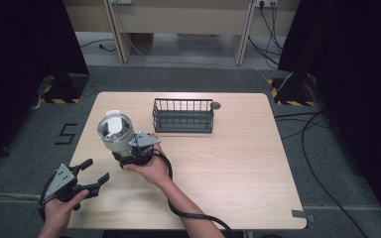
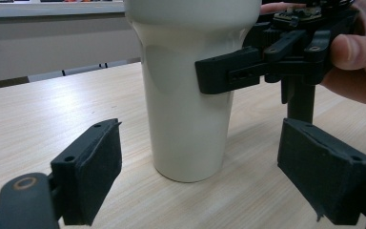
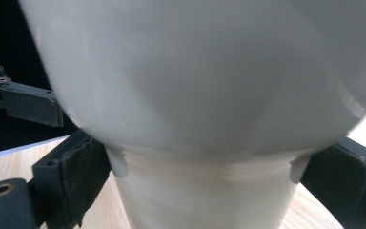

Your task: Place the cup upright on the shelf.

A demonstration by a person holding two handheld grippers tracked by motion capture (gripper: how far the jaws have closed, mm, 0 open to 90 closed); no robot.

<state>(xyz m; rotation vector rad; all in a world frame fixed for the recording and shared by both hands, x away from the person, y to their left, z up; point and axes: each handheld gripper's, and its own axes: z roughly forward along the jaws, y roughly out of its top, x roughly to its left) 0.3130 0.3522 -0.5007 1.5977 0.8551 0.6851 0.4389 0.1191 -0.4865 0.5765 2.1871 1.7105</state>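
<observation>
A white tumbler [image 1: 115, 133] with a clear lid stands upright on the left part of the wooden table [image 1: 228, 168]. My right gripper [image 1: 122, 151] is shut on the tumbler's narrow lower body, with a jaw on either side. In the right gripper view the tumbler [image 3: 195, 95] swells wide above the right gripper [image 3: 205, 191]. My left gripper [image 1: 95, 170] hovers open near the table's front left edge and points at the tumbler. The left gripper view has the tumbler's [image 2: 190, 95] base resting on the wood beyond the left gripper [image 2: 209, 174], with the right gripper [image 2: 228, 71] clamped on its side.
A black wire basket [image 1: 183, 101] stands at the back middle of the table, with a small round grey thing [image 1: 216, 105] by its right end. Dark curtains flank the table. Cables run over the floor at the right.
</observation>
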